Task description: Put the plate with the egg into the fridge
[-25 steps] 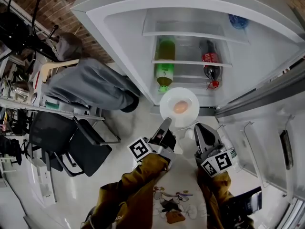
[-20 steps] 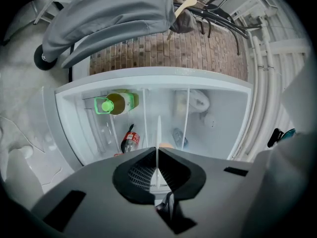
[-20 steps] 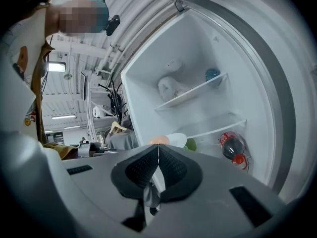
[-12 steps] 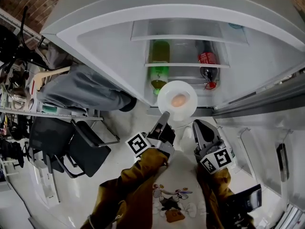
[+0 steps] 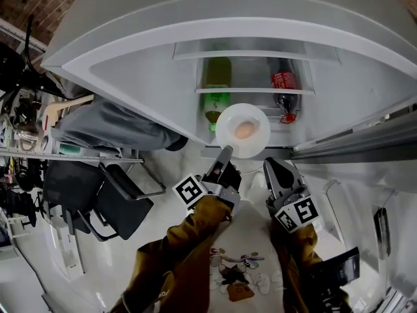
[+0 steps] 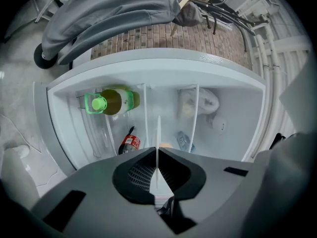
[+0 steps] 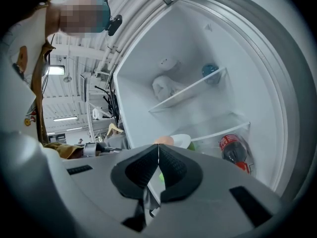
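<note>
The left gripper [image 5: 226, 150] is clamped on the near rim of a round white plate [image 5: 260, 124], and in the left gripper view its dark jaws press against the rim from both sides, with the plate [image 6: 158, 128] seen edge-on as a thin white line rising between them. A pale brown egg [image 5: 244, 130] sits at the plate's middle. The plate is held level at the mouth of the open white fridge [image 5: 130, 52], in front of its lower compartment and touching no shelf that can be made out. Inside the fridge, a green-capped bottle of yellowish drink [image 5: 218, 90] lies at the left side and a red-labelled dark cola bottle [image 5: 281, 89] at the right, both with their caps toward the opening, and a clear glass shelf [image 5: 254, 90] crosses over them. The right gripper [image 5: 270, 165] hangs just outside the fridge's lower edge, beside the plate and apart from it. In the right gripper view its jaws are pressed together with nothing between them.
</note>
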A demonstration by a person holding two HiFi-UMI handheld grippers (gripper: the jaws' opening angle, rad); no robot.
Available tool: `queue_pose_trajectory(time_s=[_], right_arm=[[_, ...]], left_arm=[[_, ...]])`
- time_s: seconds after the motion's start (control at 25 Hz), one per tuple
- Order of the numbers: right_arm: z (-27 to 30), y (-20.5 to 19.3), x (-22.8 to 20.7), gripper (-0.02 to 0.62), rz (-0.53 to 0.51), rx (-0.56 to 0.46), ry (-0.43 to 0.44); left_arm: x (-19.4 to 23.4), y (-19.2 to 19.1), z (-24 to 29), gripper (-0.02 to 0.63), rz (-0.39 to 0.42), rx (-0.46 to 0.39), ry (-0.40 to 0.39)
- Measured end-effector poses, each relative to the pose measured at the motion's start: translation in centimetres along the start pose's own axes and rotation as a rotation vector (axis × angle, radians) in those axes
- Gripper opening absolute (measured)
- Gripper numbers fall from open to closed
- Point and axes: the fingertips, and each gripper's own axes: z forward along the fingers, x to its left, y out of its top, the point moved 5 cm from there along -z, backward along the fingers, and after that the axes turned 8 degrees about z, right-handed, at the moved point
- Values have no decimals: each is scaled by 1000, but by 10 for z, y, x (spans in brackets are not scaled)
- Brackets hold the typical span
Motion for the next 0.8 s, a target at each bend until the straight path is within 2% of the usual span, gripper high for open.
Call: queue_pose_trajectory(time_s=[0.36,0.8], right_arm=[[8,9,-2,6,-39,24,36],[8,15,-9,6,-90,35,26]], left_arm=[[-2,1,15,20,-5,-22,11],[3,3,34,20,-12,-43,17]])
